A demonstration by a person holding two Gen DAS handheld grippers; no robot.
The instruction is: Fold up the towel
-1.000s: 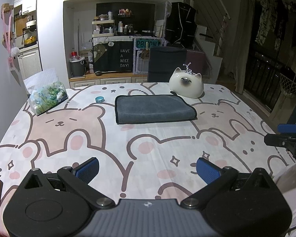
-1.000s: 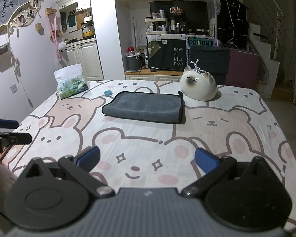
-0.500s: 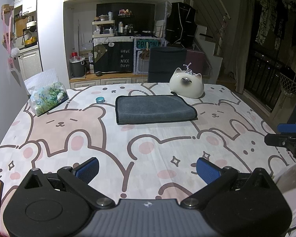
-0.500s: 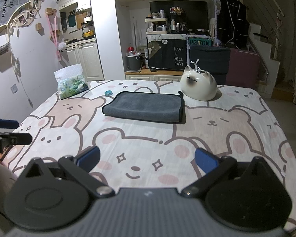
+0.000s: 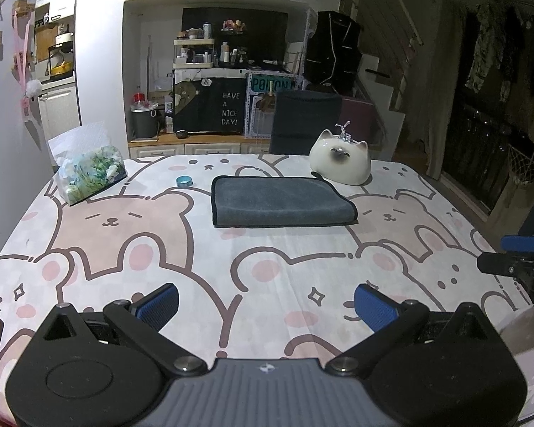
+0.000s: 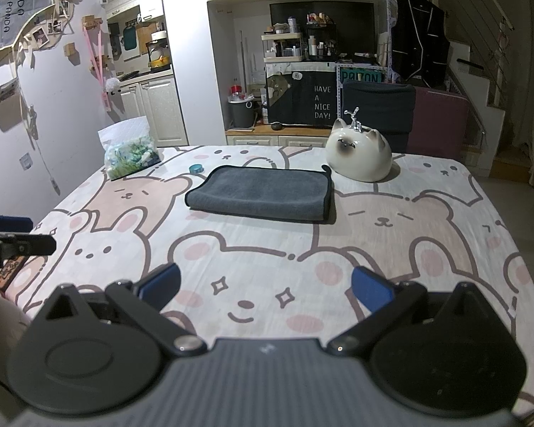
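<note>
Grey towel (image 5: pixel 281 201) lying already folded flat toward the far edge of the desk (image 5: pixel 231 259), just beside a ceramic cat (image 5: pixel 340 162). Left claw (image 5: pixel 266 302) and right claw (image 6: pixel 266 288) both spread wide, gripping nothing, hanging back over the near edge. Probably done, or lining up one more fold.

Home dining/kitchen area: bear-print tablecloth (image 5: pixel 267 259), cabinets (image 6: pixel 153 110), stairs (image 6: pixel 487 82), cluttered shelf (image 5: pixel 210 49).

Left gripper (image 5: pixel 266 302) and right gripper (image 6: pixel 266 286): jaws spread wide, empty, level, side by side.
</note>
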